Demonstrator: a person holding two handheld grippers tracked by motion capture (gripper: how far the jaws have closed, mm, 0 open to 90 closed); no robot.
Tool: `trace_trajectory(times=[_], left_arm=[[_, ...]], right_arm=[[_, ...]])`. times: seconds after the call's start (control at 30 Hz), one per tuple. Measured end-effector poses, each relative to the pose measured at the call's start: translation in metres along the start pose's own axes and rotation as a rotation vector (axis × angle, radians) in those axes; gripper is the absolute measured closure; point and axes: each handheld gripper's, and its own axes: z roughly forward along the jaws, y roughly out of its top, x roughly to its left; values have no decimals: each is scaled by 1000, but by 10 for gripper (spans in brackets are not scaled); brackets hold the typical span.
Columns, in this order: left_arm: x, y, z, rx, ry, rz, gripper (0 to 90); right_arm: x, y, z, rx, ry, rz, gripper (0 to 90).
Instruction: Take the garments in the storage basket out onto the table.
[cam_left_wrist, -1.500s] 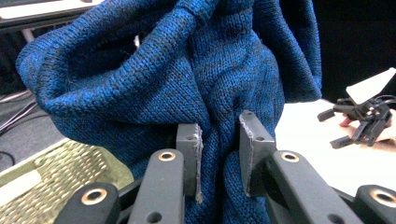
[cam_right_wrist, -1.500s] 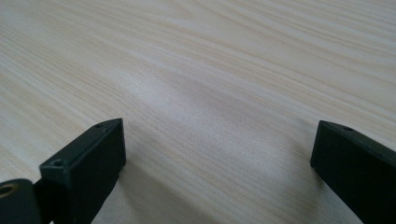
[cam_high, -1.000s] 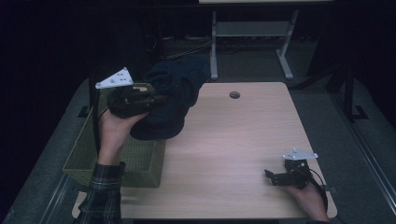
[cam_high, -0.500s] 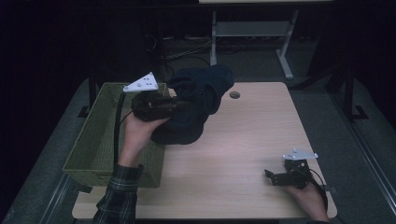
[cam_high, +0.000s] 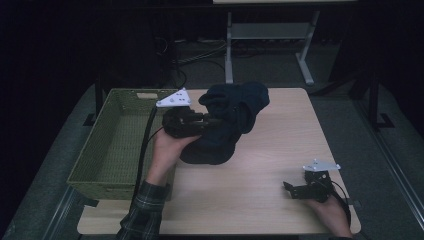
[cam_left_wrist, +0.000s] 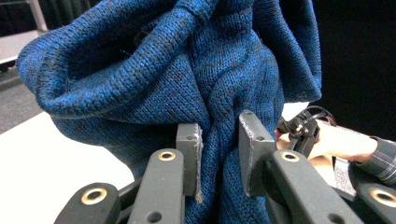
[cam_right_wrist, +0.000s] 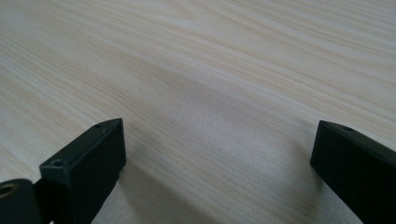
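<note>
The left gripper (cam_left_wrist: 217, 161) has its two black jaws pinched on a narrow fold of a dark blue knitted garment (cam_left_wrist: 187, 74), and only that one ridge of knit sits between the pads (cam_left_wrist: 190, 158); the rest bulges loose above and around them. From above, the same left gripper (cam_high: 207, 120) holds the garment (cam_high: 227, 122) lifted over the left-centre of the wooden table (cam_high: 280, 150), just to the right of the green woven basket (cam_high: 117, 145), with the lower end hanging down to, or very near, the tabletop. I would worry most about that thin bite: the knit is stretchy and heavy, so a quick swing could let the fold creep out of the jaws and drop the whole bundle. The hanging end could also drag across the table or snag the basket's rim and tug the fold free. Over at the near right corner, the right gripper (cam_high: 306, 189) rests low by the table with its jaws spread wide and nothing between them, seen in its own view as bare wood grain (cam_right_wrist: 210, 93); it is well apart from the garment, so it cannot catch a slip.
</note>
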Motion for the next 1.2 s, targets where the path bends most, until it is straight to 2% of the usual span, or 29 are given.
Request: trace_trajectory(times=[0.27, 0.47, 0.83, 1.07, 1.2], left_arm=[[-6, -13, 24, 20, -25, -28, 730], [-8, -28, 43, 44, -37, -52, 730], [-9, -59, 74, 56, -79, -140, 730], [-3, -79, 92, 77, -94, -177, 727], [4, -88, 98, 91, -84, -195, 725]], right_arm=[[0, 0, 0, 3, 0, 1, 30], [0, 0, 0, 1, 2, 3, 30], [0, 0, 0, -1, 2, 0, 30], [0, 0, 0, 0, 1, 0, 30], [0, 0, 0, 1, 1, 2, 30]])
